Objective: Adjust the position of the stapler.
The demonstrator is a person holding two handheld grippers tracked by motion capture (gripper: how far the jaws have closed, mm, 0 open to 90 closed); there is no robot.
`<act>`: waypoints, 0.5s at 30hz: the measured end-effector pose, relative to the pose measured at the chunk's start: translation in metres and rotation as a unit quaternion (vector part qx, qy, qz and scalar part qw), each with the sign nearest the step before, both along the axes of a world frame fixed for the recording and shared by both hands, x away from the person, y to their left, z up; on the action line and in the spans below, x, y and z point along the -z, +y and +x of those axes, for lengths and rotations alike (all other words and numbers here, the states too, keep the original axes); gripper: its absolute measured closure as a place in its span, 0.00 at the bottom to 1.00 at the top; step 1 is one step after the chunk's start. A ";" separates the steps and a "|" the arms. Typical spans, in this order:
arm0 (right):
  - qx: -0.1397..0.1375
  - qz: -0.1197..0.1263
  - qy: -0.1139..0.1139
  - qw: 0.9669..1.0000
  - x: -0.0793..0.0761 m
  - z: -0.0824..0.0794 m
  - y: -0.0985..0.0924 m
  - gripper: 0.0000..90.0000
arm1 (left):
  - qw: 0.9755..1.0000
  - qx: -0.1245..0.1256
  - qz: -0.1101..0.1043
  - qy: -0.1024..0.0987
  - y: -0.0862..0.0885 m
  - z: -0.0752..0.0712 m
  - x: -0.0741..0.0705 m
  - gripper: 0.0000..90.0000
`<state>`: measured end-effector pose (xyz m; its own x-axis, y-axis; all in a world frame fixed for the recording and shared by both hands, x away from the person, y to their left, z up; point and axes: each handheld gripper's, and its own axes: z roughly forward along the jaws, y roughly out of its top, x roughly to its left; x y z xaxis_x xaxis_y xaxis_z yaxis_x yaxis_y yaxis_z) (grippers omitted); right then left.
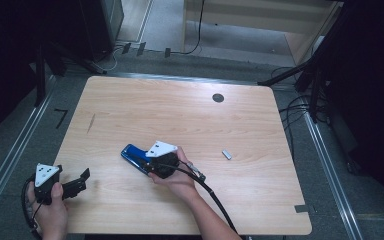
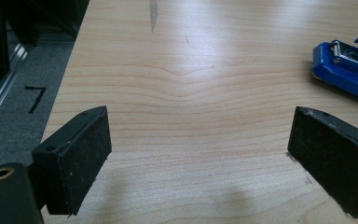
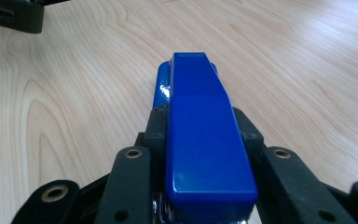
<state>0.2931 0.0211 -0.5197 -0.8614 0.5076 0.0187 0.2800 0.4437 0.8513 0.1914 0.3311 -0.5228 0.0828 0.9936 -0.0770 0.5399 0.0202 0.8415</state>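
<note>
A blue stapler (image 1: 131,154) lies low over the wooden table (image 1: 190,120), just left of its middle. My right gripper (image 1: 147,163) is shut on its sides, held in a hand that reaches in from the bottom edge. In the right gripper view the stapler (image 3: 193,79) runs straight out between the two black jaws of my right gripper (image 3: 200,122), which press on its flanks. My left gripper (image 1: 80,181) rests at the table's near left corner, open, with bare wood between the pads of that left gripper (image 2: 198,154). In the left gripper view the stapler (image 2: 349,65) shows at far right.
A small metal strip (image 1: 226,154) lies on the table to the right of the right hand. A dark round hole (image 1: 218,98) sits near the far edge. Black cables (image 1: 215,197) trail from the right gripper toward the near edge. Dark stands flank the table.
</note>
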 end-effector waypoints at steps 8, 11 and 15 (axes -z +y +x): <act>0.006 -0.003 0.003 1.000 0.007 -0.009 -0.023 0.75 | 1.000 0.001 -0.001 -0.003 0.000 -0.001 0.000 0.07; 0.008 -0.003 0.001 1.000 0.008 -0.012 -0.033 0.75 | 1.000 0.000 -0.003 -0.003 0.000 -0.001 0.000 0.07; 0.013 -0.005 0.001 1.000 0.007 -0.015 -0.046 0.75 | 1.000 0.002 -0.001 -0.002 0.000 -0.001 0.000 0.07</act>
<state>0.2777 -0.0252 -0.5268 -0.8478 0.5301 0.0148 0.2927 0.4443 0.8467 0.1904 0.3316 -0.5227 0.0873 0.9930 -0.0794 0.5367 0.0203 0.8435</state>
